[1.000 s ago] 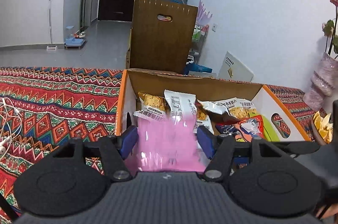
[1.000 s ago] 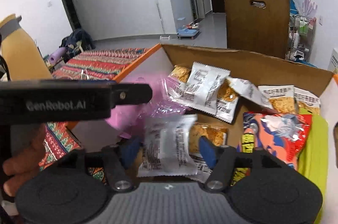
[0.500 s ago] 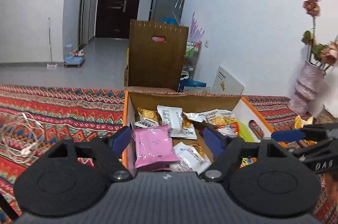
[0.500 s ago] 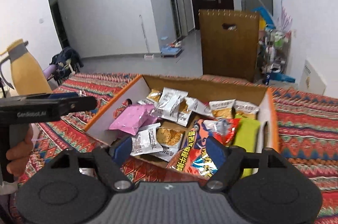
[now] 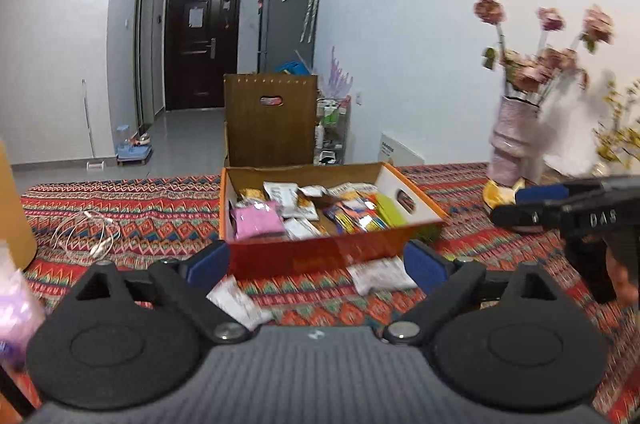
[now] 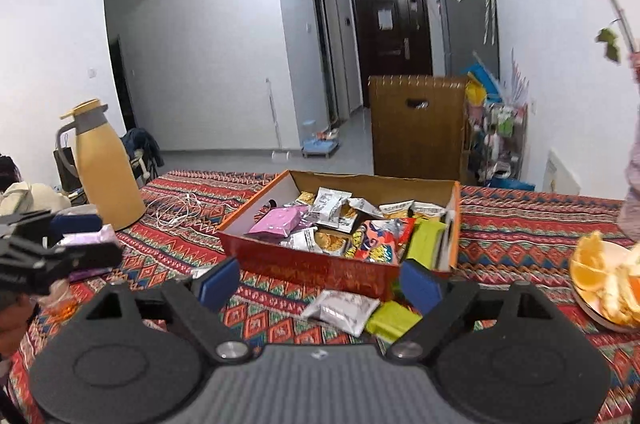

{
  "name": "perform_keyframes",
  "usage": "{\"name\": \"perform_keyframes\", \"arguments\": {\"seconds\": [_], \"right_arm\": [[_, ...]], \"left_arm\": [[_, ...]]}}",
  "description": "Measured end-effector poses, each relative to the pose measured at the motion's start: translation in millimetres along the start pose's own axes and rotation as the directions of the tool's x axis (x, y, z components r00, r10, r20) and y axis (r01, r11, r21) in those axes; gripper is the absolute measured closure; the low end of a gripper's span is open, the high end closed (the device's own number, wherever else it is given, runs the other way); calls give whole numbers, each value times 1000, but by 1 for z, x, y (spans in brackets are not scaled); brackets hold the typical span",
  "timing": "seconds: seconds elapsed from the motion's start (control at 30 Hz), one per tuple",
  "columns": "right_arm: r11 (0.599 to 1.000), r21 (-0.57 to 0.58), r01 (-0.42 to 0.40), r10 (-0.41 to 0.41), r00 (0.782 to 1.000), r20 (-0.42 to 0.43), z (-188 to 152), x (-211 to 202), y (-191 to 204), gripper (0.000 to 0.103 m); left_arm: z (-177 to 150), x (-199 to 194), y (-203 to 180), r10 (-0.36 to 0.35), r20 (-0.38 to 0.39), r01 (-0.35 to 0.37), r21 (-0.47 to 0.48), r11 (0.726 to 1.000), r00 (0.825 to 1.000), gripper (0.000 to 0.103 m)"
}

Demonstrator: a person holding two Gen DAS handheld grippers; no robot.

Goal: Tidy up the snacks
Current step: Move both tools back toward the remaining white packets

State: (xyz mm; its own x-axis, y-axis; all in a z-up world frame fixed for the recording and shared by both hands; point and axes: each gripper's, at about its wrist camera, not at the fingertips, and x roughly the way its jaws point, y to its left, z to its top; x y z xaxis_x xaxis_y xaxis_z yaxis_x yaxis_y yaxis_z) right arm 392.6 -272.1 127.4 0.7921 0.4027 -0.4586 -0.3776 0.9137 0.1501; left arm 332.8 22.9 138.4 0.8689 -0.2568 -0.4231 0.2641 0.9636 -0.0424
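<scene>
My left gripper (image 5: pixel 318 266) sits at the lower centre of the left wrist view with its jaws spread wide and nothing between the blue pads (image 5: pixel 210 264). My right gripper (image 6: pixel 320 278) occupies the same position in the right wrist view, likewise released and empty.

Just beyond the left gripper, two white snack packets lie loose on the patterned tabletop (image 5: pixel 140 212): one packet (image 5: pixel 236 300) at lower centre-left, partly hidden by the left finger, and a second packet (image 5: pixel 382 274) at lower centre-right. In the right wrist view a silver packet (image 6: pixel 342 308) and a green packet (image 6: pixel 390 320) lie touching each other between the fingers, in front of the box.

The snack box (image 5: pixel 320 258), orange-red cardboard with an open top, stands at the centre of both views, just behind the loose packets. It contains a pink packet (image 5: pixel 256 222) in its left part, several white packets (image 5: pixel 286 197) toward the rear, a red and blue bag (image 6: pixel 380 238) in the centre-right, and a green packet (image 6: pixel 428 244) against the right wall.

At the left of the right wrist view stand a yellow thermos (image 6: pixel 106 167) and a coiled white cable (image 6: pixel 176 209). At the right edge is a plate of orange slices (image 6: pixel 604 276). A vase of flowers (image 5: pixel 516 143) stands at the right of the left wrist view.
</scene>
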Motion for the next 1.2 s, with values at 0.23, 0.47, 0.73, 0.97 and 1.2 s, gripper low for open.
{"name": "perform_keyframes", "arguments": {"seconds": [0.23,0.47,0.73,0.97,1.2], "right_arm": [[990,-97,107,-103,994,40,-66,-56,24,15],[986,-127,106,-107,994,-1,-138,-90,52,14],[997,-35,65,-67,995,-76,-194,-112,69,14],[995,-25,93,-94,992,-80,-193,-110,63,14],[993,-44,109,-112,990,-83,-170,-81,52,14]], "left_arm": [[-56,-54,-26,-21,-24,20,-63,998,999,6],[-109,-81,-33,26,-118,-44,-146,988,993,6],[-142,-93,-29,66,-194,-101,-175,979,979,6],[-145,-89,-27,69,-206,-107,-179,978,976,6],[-126,-61,-8,104,-195,-139,-176,975,975,6]]}}
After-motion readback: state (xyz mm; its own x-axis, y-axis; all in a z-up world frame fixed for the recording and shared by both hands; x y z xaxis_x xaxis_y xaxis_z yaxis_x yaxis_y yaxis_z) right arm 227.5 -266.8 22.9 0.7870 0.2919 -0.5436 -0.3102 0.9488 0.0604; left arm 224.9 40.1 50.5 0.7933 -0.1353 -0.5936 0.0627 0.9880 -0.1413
